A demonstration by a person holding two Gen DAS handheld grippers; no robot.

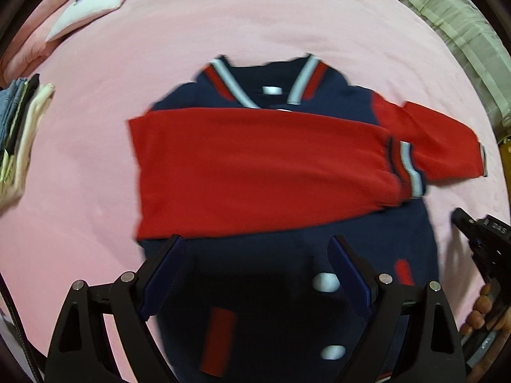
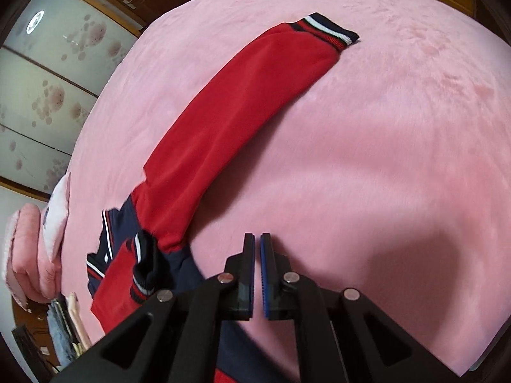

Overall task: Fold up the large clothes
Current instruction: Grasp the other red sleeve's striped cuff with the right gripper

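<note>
1. The jacket [image 1: 287, 239], navy-bodied with red sleeves, lay flat on the pink blanket [image 1: 223, 16]. In the left wrist view its striped collar [image 1: 306, 79] pointed away from the camera and its hem toward it, so the body's long axis ran from near to far.
2. One red sleeve [image 1: 255, 172] lay folded across the jacket's chest, its long axis crosswise to the body, with its striped cuff [image 1: 408, 172] at the jacket's right-hand edge in that view.
3. The other red sleeve [image 2: 230, 121] extended outward from the jacket's shoulder onto the blanket, ending in a striped cuff [image 2: 329, 30] well apart from the body.
4. The left gripper [image 1: 255, 274] hung over the jacket's lower front, jaws wide apart with nothing between them.
5. The right gripper [image 2: 257, 274] was just beside the jacket's edge, over bare blanket; its jaws were together, holding nothing.
6. A stack of folded clothes [image 1: 22, 134] lay well apart from the jacket, at the blanket's edge.
7. A white pillow [image 1: 92, 6] rested beyond the jacket's collar end, to one side.
</note>
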